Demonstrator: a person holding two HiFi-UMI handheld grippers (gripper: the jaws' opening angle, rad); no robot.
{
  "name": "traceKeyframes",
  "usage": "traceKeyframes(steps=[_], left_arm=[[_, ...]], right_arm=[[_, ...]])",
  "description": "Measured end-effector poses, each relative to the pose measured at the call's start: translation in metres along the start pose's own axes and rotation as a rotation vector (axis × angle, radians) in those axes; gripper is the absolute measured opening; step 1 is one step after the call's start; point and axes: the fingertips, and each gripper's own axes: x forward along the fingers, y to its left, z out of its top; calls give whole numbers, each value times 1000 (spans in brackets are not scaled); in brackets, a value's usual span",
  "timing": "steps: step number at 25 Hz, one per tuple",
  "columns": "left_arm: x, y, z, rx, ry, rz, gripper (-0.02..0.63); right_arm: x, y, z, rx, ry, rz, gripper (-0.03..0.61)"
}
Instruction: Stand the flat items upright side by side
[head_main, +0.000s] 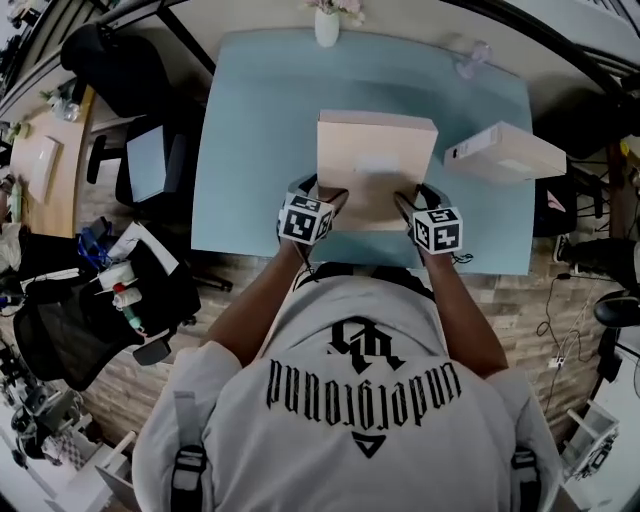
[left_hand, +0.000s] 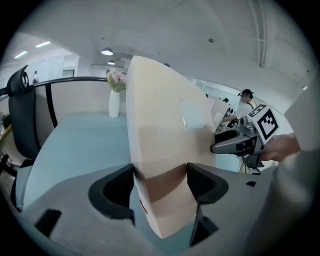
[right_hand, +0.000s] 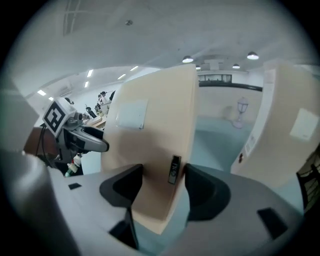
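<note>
I can read one word only: "underground", in gothic letters, upside down from my view, across the back of the person's grey T-shirt (head_main: 350, 440); the white label (head_main: 376, 163) on the beige box (head_main: 372, 200) stays illegible.

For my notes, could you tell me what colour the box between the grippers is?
The box is pale beige, clearest in the head view.

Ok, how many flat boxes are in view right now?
2. One box is held by the left tool and the right tool near the table's front edge. The second box sits apart on its right side. None appears hidden.
</note>
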Motion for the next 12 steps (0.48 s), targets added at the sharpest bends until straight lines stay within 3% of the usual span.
traceKeyframes(steps=[6, 12], left_arm=[[10, -41, 48, 124, -107, 6, 341], [24, -98, 79, 216, -175, 30, 341]], right_arm=[[-51, -35, 17, -49, -161, -143, 262], [-98, -80, 15, -84, -275, -215, 262]])
